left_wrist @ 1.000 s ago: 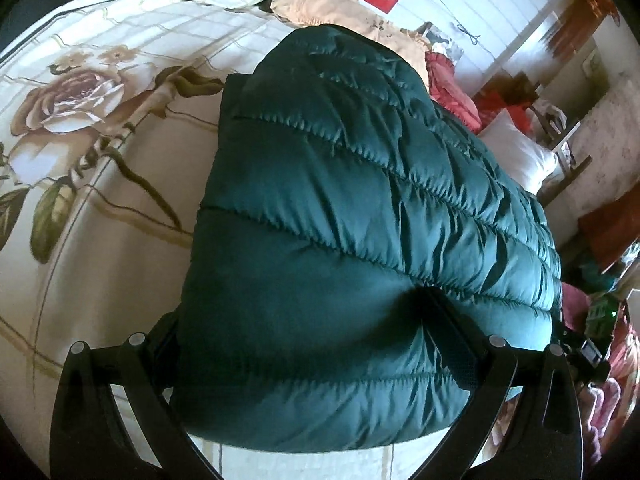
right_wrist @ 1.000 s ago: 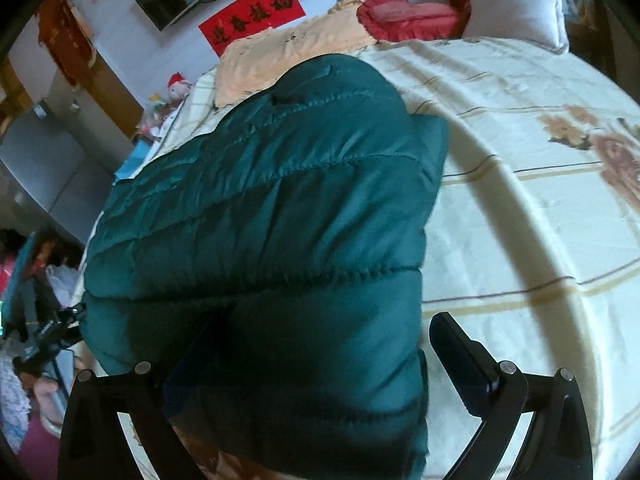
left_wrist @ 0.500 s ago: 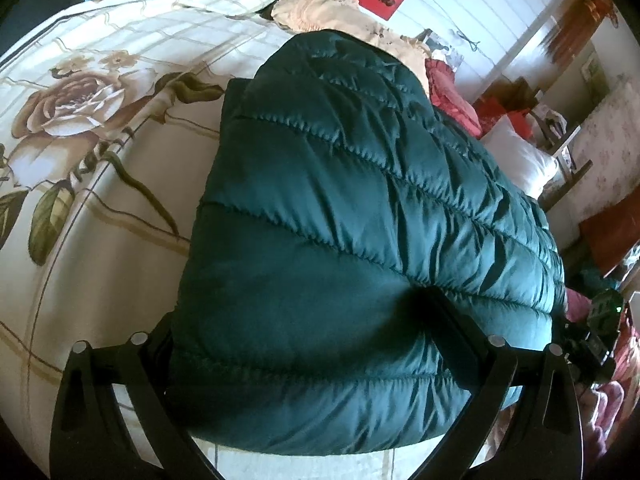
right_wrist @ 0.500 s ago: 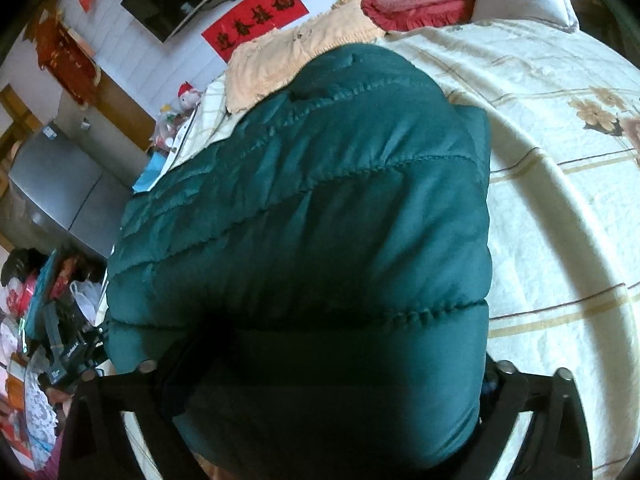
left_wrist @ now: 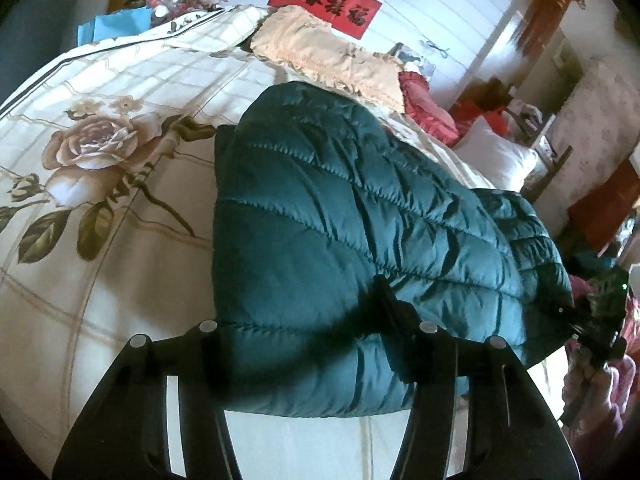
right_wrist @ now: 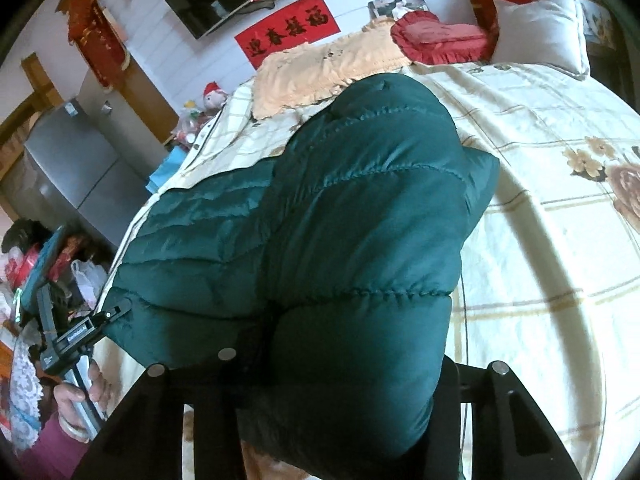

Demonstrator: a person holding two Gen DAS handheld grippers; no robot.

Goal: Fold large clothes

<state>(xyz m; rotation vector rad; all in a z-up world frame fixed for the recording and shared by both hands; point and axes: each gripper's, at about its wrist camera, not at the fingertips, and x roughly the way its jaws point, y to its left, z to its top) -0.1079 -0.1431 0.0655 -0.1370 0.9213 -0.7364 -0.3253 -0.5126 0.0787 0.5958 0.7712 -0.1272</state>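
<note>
A dark green quilted jacket [left_wrist: 340,208] lies folded on a cream bed cover with a rose print [left_wrist: 100,240]. My left gripper [left_wrist: 304,320] has one near corner of the jacket between its jaws. They are closing, and its right finger [left_wrist: 384,300] dents the padding. In the right wrist view my right gripper [right_wrist: 344,360] holds the other near corner of the jacket [right_wrist: 360,220] the same way, jaws closing, fabric bulging between them. The gripped edge is raised off the bed cover [right_wrist: 540,260]. A hand [right_wrist: 80,392] holding the left gripper shows at the lower left.
A ruffled peach cloth [left_wrist: 320,56], a red heart cushion [right_wrist: 440,36] and a white pillow [right_wrist: 540,28] lie along the bed's far side. A grey fridge [right_wrist: 68,168] and floor clutter stand beyond the bed's left edge in the right wrist view.
Both pairs of jaws went from wide open to pinching the jacket's near edge. Both grippers rose, lifting and bunching that edge, and more of the room beyond the bed came into view.
</note>
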